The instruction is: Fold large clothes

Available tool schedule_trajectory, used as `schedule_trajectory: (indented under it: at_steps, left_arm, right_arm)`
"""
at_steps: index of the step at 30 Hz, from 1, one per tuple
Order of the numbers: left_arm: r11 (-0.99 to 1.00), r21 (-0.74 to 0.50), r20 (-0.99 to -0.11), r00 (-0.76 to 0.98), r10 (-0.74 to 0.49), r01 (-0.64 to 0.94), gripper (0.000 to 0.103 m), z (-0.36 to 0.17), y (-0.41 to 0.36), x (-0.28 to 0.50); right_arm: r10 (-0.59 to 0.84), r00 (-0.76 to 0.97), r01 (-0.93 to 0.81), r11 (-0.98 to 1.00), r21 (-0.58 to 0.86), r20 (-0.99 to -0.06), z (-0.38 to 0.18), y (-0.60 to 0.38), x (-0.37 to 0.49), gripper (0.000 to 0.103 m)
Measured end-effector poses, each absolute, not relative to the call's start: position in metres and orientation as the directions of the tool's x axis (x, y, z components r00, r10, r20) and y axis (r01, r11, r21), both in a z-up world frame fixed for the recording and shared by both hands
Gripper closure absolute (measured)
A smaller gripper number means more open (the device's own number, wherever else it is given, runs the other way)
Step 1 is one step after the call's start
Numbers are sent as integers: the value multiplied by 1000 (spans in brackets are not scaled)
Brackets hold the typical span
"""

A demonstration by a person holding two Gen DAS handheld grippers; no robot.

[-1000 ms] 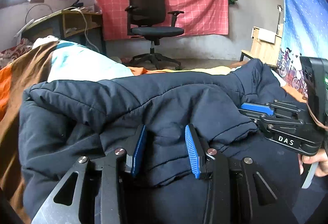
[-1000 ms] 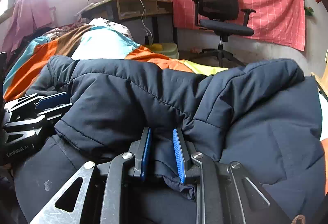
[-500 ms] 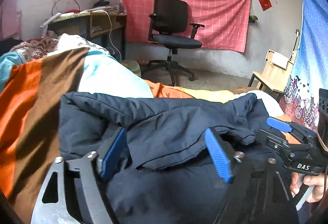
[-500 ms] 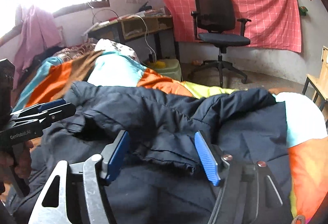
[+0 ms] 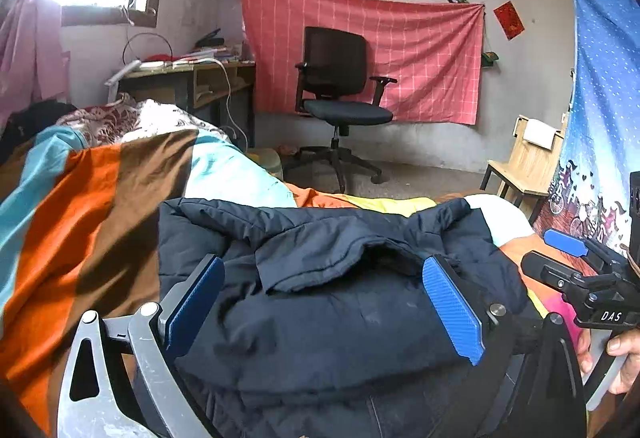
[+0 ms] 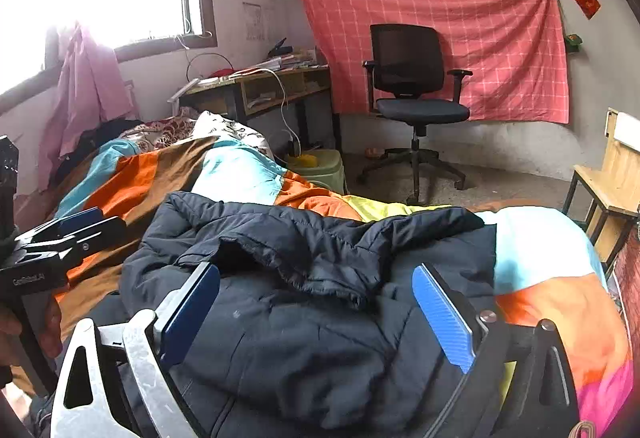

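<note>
A dark navy padded jacket lies folded over itself on a bed with a striped cover. My left gripper hangs above the jacket's near left part, its jaws still opening, blue pads wide apart and off the cloth. My right gripper hangs over the near right part in the same way, jaws opening with nothing pinched. Each gripper shows in the other's view: the right one at the far right edge, the left one at the left edge, each held by a hand.
The bed cover is striped orange, brown and turquoise. Beyond the bed stand a black office chair, a cluttered desk under the window, a green stool and a wooden chair. A blue curtain hangs at the right.
Both grippers let go of the jacket fold, opened wide and drew up and back. The released fold now lies on the jacket.
</note>
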State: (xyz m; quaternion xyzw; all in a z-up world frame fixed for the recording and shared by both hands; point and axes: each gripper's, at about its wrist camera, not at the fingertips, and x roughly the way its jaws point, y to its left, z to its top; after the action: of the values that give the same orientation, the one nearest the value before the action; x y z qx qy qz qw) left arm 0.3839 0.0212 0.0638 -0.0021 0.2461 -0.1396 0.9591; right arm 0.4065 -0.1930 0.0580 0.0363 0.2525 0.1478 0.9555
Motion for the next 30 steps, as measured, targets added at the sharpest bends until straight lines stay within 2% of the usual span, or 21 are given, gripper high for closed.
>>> schedule_trajectory:
  at_steps: [11, 24, 30]
  left_arm:
    - [959, -39, -434, 860, -269, 280, 5, 63, 26, 308]
    - [960, 0, -440, 862, -253, 281, 5, 42, 30, 235]
    - [956, 47, -463, 854, -236, 290, 5, 29, 28, 205]
  right_arm:
    - [316, 826, -268, 948, 170, -467, 61, -204, 336, 0]
    - [331, 818, -299, 943, 144, -471, 48, -209, 262, 0]
    - [334, 805, -340, 937, 81, -489, 40, -205, 229, 0]
